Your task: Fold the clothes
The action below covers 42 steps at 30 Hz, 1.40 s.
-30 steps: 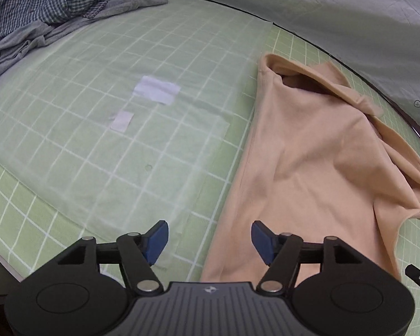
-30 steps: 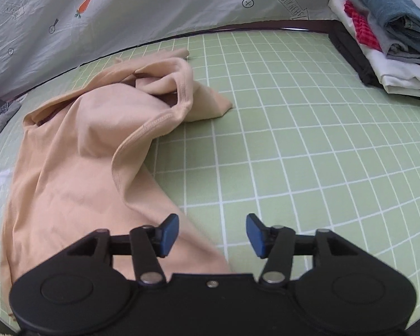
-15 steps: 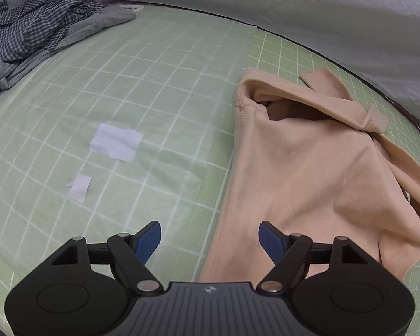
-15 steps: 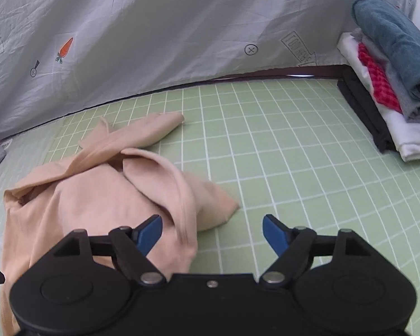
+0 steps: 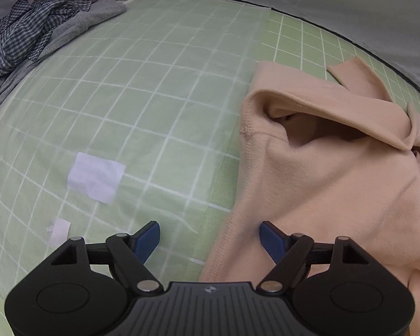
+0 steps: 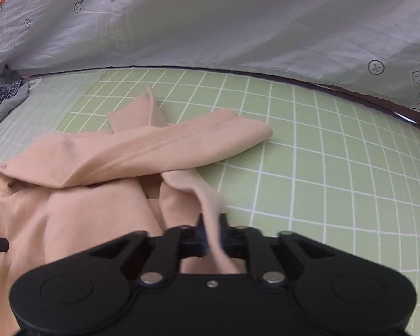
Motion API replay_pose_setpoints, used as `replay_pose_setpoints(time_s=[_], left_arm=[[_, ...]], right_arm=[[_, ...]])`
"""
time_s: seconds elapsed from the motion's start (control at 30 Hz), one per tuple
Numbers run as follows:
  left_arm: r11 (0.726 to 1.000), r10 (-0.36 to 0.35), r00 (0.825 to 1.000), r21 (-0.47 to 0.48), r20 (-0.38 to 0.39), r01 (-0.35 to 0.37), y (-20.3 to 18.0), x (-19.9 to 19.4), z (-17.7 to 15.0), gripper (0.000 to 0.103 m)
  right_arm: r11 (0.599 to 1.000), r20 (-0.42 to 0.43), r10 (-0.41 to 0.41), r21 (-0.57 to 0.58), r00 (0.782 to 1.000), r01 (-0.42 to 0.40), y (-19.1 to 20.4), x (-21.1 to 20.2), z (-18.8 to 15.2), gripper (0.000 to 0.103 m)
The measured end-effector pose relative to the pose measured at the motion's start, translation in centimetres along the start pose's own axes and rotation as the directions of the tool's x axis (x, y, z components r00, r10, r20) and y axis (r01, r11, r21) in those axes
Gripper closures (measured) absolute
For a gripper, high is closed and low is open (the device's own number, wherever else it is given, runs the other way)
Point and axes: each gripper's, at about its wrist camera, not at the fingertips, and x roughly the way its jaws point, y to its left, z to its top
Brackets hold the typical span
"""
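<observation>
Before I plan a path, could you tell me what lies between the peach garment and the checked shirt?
In the left wrist view, only green grid mat under a translucent sheet separates the peach garment from the checked shirt.

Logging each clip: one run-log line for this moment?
right hand-held gripper: shut on peach shirt | left hand-held gripper: opening, over shirt edge

The peach garment (image 5: 322, 184) is a soft, matt knit cloth with stitched hems, smooth and slightly fleecy. The green grid mat (image 5: 159, 89) looks like matt plastic, partly under a thin translucent film (image 5: 126, 128) with two white paper-like patches (image 5: 96, 177). The left claw (image 5: 210, 238) has a matt black plastic body, ribbed in the middle, with blue pads (image 5: 147, 240) and small shiny metal pins. The checked cloth (image 5: 22, 33) is woven, the grey one (image 5: 78, 25) a dull knit. The backdrop sheet (image 6: 238, 22) is wrinkled, printed cotton-like fabric.
</observation>
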Motion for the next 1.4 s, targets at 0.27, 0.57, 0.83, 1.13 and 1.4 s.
replay_pose_setpoints(time_s=[0.27,0.57,0.83,1.13,1.4], left_arm=[[1.000,0.023,0.999,0.009,0.034,-0.023,0.4,0.2,-0.4,0.011],[0.999,0.043,0.999,0.028,0.034,-0.044,-0.5,0.1,-0.3,0.007],[1.000,-0.013,0.996,0.007,0.086,0.012,0.1,-3.6,-0.1,0.007],[0.994,-0.107,0.980,0.044,0.169,0.101,-3.9,-6.1,2.3,0.007],[0.930,-0.295,0.953,0.250,0.066,0.271,-14.9,-4.1,2.2,0.007]], right_arm=[[0.885,0.150,-0.436,0.251,0.888,0.392,-8.8,-7.7,-2.3,0.099],[0.781,-0.083,-0.489,0.402,0.869,0.478,-11.5,-8.7,-10.0,0.055],[0.805,-0.013,-0.432,0.444,0.902,0.392,-10.5,-10.5,-10.4,0.031],[0.833,-0.016,-0.383,0.426,0.924,0.353,-11.9,-9.4,-8.9,0.023],[0.853,-0.100,-0.350,0.377,0.931,0.361,-13.8,-6.0,-8.7,0.021]])
